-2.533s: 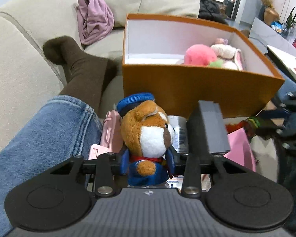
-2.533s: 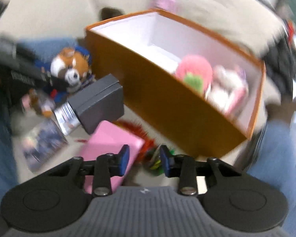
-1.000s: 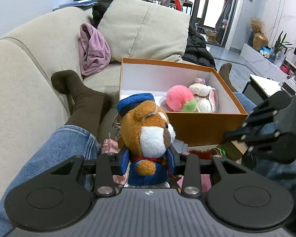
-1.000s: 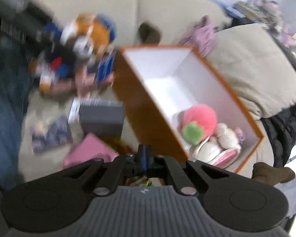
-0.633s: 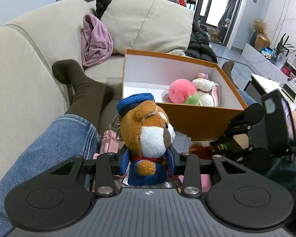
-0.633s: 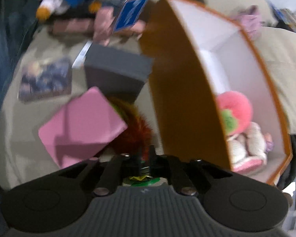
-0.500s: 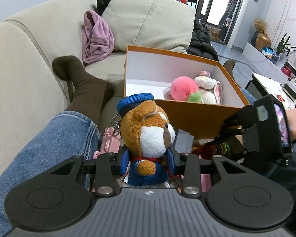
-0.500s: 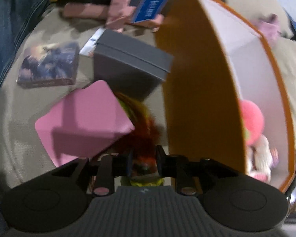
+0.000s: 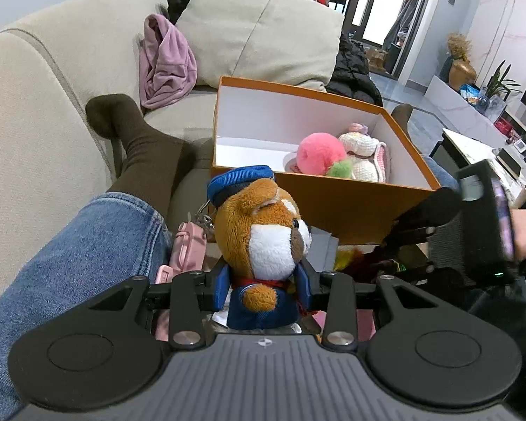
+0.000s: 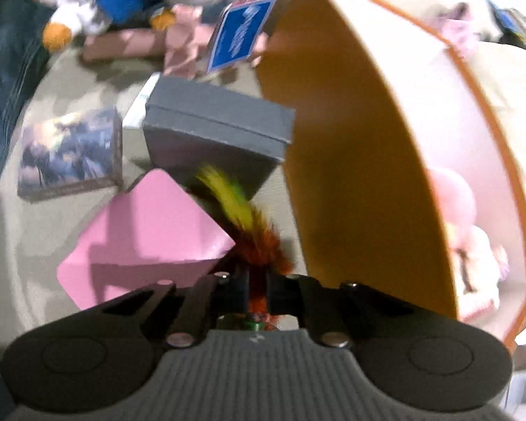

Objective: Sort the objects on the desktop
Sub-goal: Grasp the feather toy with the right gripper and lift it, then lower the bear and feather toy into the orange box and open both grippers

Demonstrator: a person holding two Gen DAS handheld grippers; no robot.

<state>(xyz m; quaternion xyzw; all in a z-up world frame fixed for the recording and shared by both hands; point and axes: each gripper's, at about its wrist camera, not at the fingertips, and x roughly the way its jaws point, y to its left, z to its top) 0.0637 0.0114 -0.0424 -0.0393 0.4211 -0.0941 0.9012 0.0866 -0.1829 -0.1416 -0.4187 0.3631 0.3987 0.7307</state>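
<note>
My left gripper (image 9: 263, 289) is shut on a brown plush bear (image 9: 261, 235) with a blue cap and blue suit, held above the sofa seat in front of the orange box (image 9: 336, 198). The box holds a pink pompom (image 9: 319, 152) and a white knitted toy (image 9: 363, 154). My right gripper (image 10: 256, 287) is shut on a red, yellow and green feather toy (image 10: 252, 235), low beside the box's outer wall (image 10: 350, 161). It also shows at the right of the left wrist view (image 9: 396, 245).
On the seat lie a pink box (image 10: 147, 231), a grey box (image 10: 217, 129), a dark picture box (image 10: 70, 151), a blue card (image 10: 242, 31) and pink items (image 9: 187, 245). A jeans-clad leg (image 9: 63, 263) and brown-socked foot (image 9: 136, 140) lie to the left.
My right gripper came down beside the orange box and closed on the feather toy. My left gripper kept hold of the bear and lifted it a little higher over the seat.
</note>
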